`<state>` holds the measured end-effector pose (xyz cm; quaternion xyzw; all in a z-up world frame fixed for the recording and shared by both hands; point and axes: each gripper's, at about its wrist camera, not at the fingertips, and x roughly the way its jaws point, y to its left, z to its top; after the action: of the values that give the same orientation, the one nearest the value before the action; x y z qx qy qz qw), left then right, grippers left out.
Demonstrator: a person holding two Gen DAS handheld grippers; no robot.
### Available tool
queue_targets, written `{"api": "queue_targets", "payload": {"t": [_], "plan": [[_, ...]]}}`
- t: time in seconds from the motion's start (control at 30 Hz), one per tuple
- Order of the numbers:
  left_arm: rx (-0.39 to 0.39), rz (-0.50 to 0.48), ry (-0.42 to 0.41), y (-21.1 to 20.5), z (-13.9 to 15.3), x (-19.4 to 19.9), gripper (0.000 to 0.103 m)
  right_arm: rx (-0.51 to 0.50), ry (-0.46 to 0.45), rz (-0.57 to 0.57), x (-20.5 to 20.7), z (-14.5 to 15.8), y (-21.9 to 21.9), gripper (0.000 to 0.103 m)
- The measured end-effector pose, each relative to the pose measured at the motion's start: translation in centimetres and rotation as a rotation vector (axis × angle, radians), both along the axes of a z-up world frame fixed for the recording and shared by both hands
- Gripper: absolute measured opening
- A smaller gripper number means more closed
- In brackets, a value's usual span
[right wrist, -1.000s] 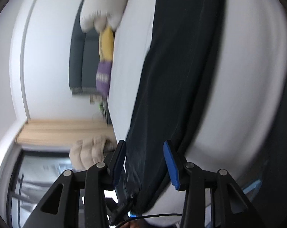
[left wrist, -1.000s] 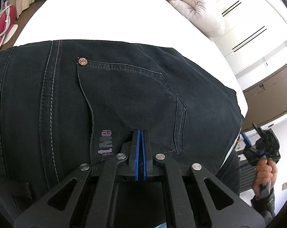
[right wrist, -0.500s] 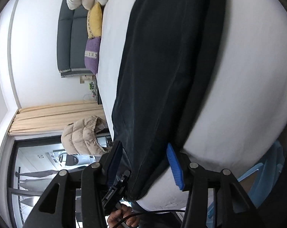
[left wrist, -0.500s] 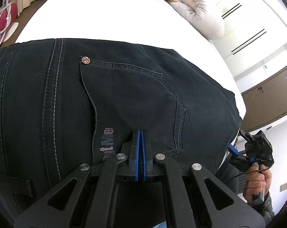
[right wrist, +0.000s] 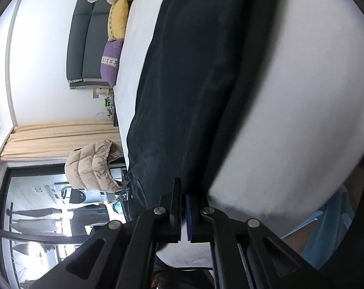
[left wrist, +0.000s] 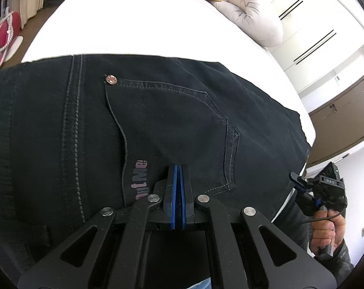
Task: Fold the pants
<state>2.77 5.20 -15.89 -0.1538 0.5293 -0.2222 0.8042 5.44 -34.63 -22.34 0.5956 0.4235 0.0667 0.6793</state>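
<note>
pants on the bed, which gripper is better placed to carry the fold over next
Probably the right gripper: it is shut on the pants' free edge by the bed side, with room to swing. The left gripper pins the pocket end.

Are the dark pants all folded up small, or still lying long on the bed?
Lying long: the pants stretch flat along the white bed. Whether the legs are already doubled over, cannot tell.
</note>
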Motion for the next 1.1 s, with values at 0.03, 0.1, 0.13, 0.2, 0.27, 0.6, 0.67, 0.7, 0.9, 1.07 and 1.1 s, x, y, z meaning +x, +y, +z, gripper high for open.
{"api": "queue_targets", "payload": {"t": [0.03,0.1,0.13,0.2,0.27,0.6,0.67,0.7,0.9,1.07,1.1], "plan": [[0.014,-0.003,-0.009,-0.2,0.7,0.0,0.002,0.002,0.0,0.0,-0.2,-0.3,0.0,0.002],[0.019,-0.043,-0.059,-1.2,2.7,0.6,0.002,0.005,0.001,-0.001,0.0,-0.7,0.1,0.002],[0.025,-0.07,-0.085,-2.1,3.8,1.3,0.002,-0.004,-0.001,0.007,0.1,-0.7,0.2,0.002],[0.037,-0.128,-0.127,-4.7,5.5,3.7,0.002,-0.024,-0.007,0.022,0.3,-0.6,0.1,0.002],[0.032,-0.197,-0.129,-8.0,6.1,6.6,0.002,-0.01,-0.026,0.032,0.6,-0.4,-0.1,0.005],[0.199,-0.491,-0.033,-22.6,1.7,13.7,0.002,0.094,-0.034,-0.105,-0.3,-1.9,-4.2,0.0],[0.227,-0.5,-0.017,-22.8,0.3,13.5,0.002,0.105,-0.031,-0.106,-0.8,-2.2,-4.2,0.0],[0.228,-0.499,-0.021,-22.7,-0.2,13.3,0.002,0.093,-0.031,-0.106,-1.0,-2.2,-4.2,0.0],[0.19,-0.467,-0.009,-21.4,-1.2,13.9,0.002,0.055,-0.039,-0.1,-1.0,-1.8,-4.2,0.0],[0.185,-0.481,-0.077,-22.9,1.5,12.9,0.002,0.089,-0.082,-0.165,-1.4,-1.0,-5.6,0.014],[0.17,-0.497,-0.095,-23.6,2.1,12.6,0.002,0.095,-0.096,-0.2,-1.6,-0.8,-6.5,0.019]]}}
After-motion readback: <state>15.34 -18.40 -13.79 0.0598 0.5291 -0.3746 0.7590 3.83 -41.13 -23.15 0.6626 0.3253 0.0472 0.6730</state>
